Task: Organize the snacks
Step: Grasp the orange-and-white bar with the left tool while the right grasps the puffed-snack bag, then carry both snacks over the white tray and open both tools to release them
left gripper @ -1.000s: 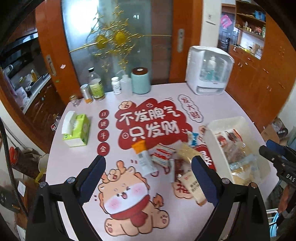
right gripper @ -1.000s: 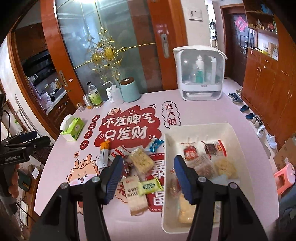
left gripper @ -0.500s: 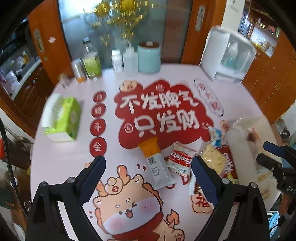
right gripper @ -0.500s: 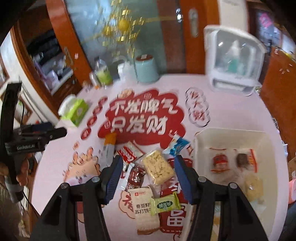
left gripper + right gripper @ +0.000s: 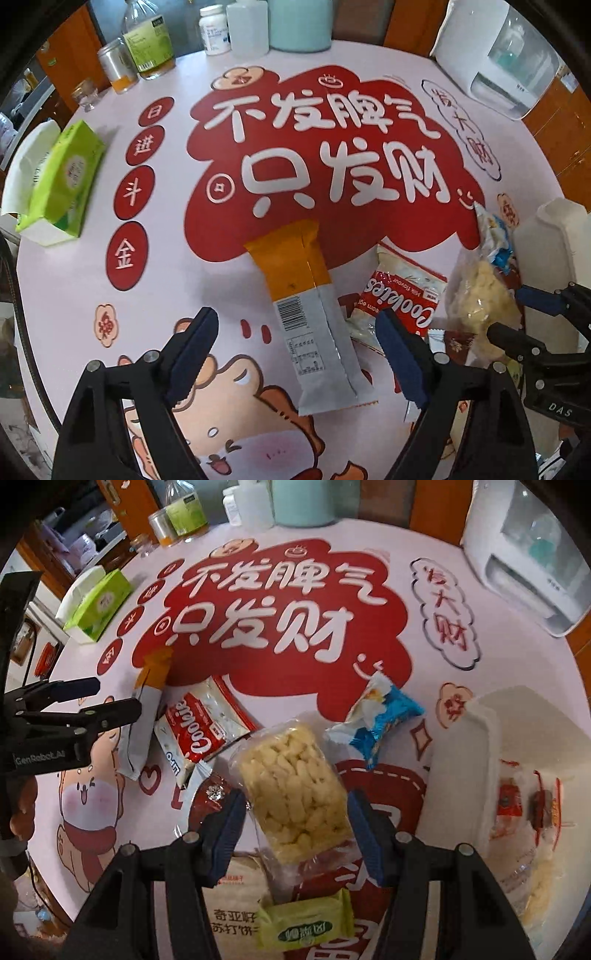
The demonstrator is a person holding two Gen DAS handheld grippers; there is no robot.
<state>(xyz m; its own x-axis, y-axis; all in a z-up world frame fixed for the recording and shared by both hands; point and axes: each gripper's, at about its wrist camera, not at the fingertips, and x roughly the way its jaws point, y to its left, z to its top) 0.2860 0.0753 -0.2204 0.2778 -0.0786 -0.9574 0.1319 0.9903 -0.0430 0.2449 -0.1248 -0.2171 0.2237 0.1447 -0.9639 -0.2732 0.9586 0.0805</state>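
The puffed-snack pack (image 5: 291, 794) lies on the table (image 5: 424, 635), between your right tool's (image 5: 293, 825) parted pads; left tool (image 5: 295, 354) is closing around the orange-grey bar (image 5: 314, 325). Next: grip, carry to the white bin (image 5: 461, 760).

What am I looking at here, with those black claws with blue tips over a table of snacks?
There is no robot: a person holds a two-finger gripper in each hand, each with a camera looking along its fingers.

One picture is from the left gripper. It is open, its jaws closing, above a long orange and grey snack packet lying on the table.

The other picture is from the right gripper, open around a clear pack of puffed snacks. Nearby lie a Cookies packet, a blue packet and a green packet. At right stands a white bin with snacks inside.

Nothing is held yet.
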